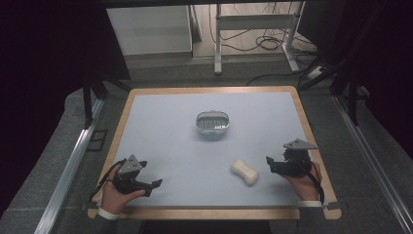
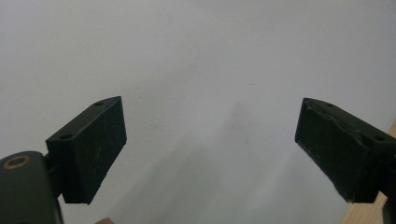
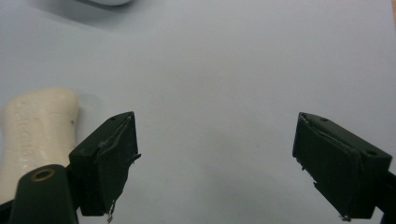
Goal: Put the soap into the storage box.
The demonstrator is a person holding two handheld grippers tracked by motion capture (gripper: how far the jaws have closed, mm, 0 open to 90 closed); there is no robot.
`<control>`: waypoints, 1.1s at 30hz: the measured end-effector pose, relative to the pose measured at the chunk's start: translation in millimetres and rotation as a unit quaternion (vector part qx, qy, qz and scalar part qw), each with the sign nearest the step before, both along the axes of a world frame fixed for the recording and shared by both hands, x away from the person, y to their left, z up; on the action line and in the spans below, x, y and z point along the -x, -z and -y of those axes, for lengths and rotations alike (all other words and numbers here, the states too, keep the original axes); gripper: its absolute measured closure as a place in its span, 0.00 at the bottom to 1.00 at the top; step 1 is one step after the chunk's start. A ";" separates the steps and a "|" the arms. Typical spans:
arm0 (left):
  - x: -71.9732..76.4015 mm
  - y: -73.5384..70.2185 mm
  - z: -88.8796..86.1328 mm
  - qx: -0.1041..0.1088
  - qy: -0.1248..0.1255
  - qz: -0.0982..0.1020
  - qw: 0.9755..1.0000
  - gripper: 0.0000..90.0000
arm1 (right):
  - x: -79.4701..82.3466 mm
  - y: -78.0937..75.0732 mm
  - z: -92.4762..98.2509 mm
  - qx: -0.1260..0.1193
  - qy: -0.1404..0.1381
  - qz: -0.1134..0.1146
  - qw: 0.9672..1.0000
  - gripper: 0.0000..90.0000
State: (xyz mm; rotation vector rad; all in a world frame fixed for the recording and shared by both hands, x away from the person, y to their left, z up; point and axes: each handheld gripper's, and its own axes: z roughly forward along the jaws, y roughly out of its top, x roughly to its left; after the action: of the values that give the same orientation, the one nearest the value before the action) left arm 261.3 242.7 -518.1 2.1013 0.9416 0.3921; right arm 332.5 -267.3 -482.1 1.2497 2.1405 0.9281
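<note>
Left hand-held gripper (image 1: 157, 184): rests at the near left corner of the counter, jaws spread wide and empty; in the left gripper view (image 2: 210, 154) there is bare pale surface between them.
Right hand-held gripper (image 1: 268, 161): sits low at the near right, jaws released and wide apart, holding nothing; in the right gripper view (image 3: 215, 163) the gap between them shows bare surface.
Cream-white waisted bar of soap (image 1: 244, 172): lies flat on the pale blue-grey counter top (image 1: 165, 141), just beside the right hand-held gripper on the side its tip faces, not touched. In the right gripper view the soap (image 3: 37, 135) lies outside the left-hand jaw, not between the two.
Step in hand: judged to be the reach for the soap with the right hand-held gripper.
How to do it well: swing the tip toward the soap so the bar sits centred in the gap, set the pads across its narrow waist rather than the rounded ends, keep low and level, and close gently, since the smooth surface may slip.
Grey oval soap dish with a ribbed inside (image 1: 213, 123): stands toward the middle of the counter, well apart from the soap, empty as far as can be seen; likely where the bar belongs.
</note>
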 end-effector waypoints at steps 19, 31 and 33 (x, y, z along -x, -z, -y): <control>-0.2 0.8 1.7 0.001 0.001 0.001 1.000 0.11 | -3.5 -19.7 -16.8 0.039 -0.070 -0.033 0.996 0.19; -0.8 1.9 3.4 0.002 0.008 -0.001 1.000 0.11 | -8.0 -29.5 -36.3 0.046 -0.102 -0.047 0.993 0.22; -1.2 2.7 4.0 0.002 0.009 -0.001 1.000 0.11 | -8.4 -32.1 -41.4 0.054 -0.112 -0.052 0.991 0.23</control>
State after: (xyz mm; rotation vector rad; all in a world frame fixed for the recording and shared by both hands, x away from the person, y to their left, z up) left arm 262.5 238.7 -520.7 2.1054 0.9240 0.3784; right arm 340.8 -225.8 -450.0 1.0418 2.4168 0.8382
